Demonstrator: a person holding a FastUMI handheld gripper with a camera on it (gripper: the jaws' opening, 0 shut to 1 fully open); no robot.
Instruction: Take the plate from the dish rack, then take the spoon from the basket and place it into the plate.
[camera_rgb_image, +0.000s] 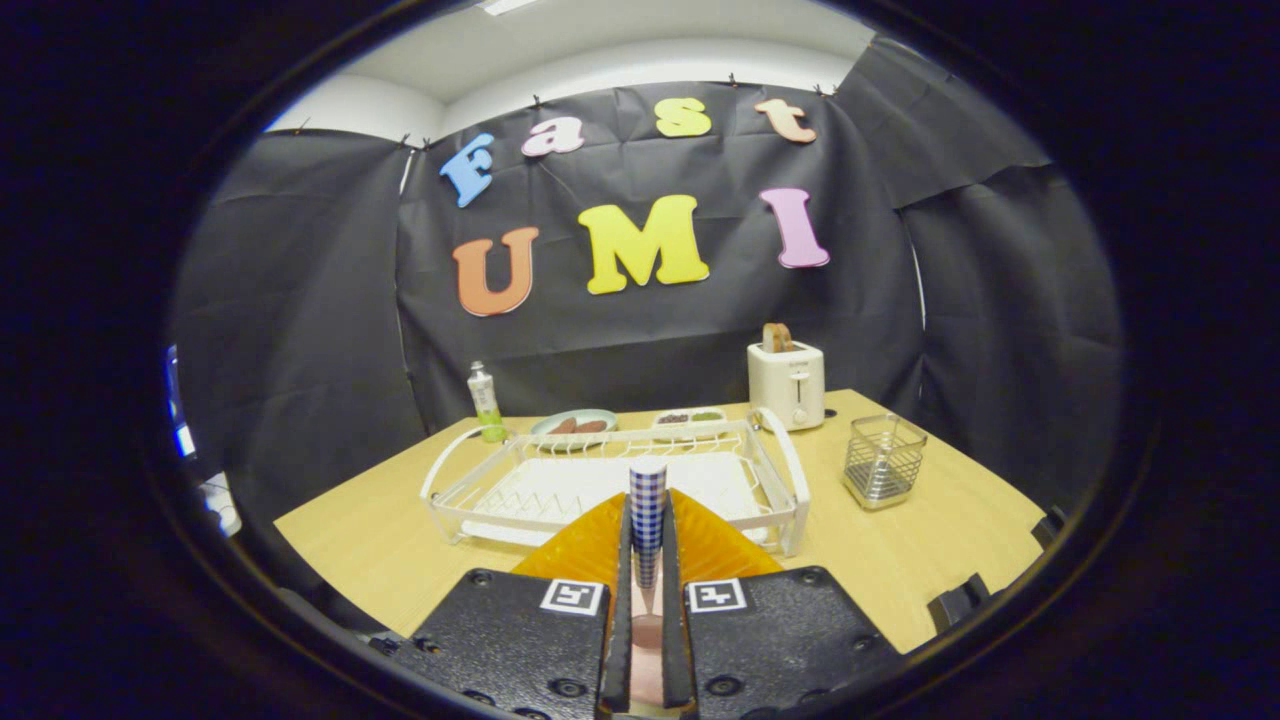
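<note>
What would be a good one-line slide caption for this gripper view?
Gripper shut on a checkered-handled spoon above an orange plate, with the empty dish rack beyond.

The spoon (648, 515) stands between the closed-in fingers of the gripper (648, 560), its checked handle showing while the bowl end sinks down into the gap, blurred. The orange plate (715, 545) lies half covered by the fingers. The food on the far dish (574, 422) and in the small tray (690, 417) is too small to tell. The label on the green bottle (485, 402) is unreadable.
</note>
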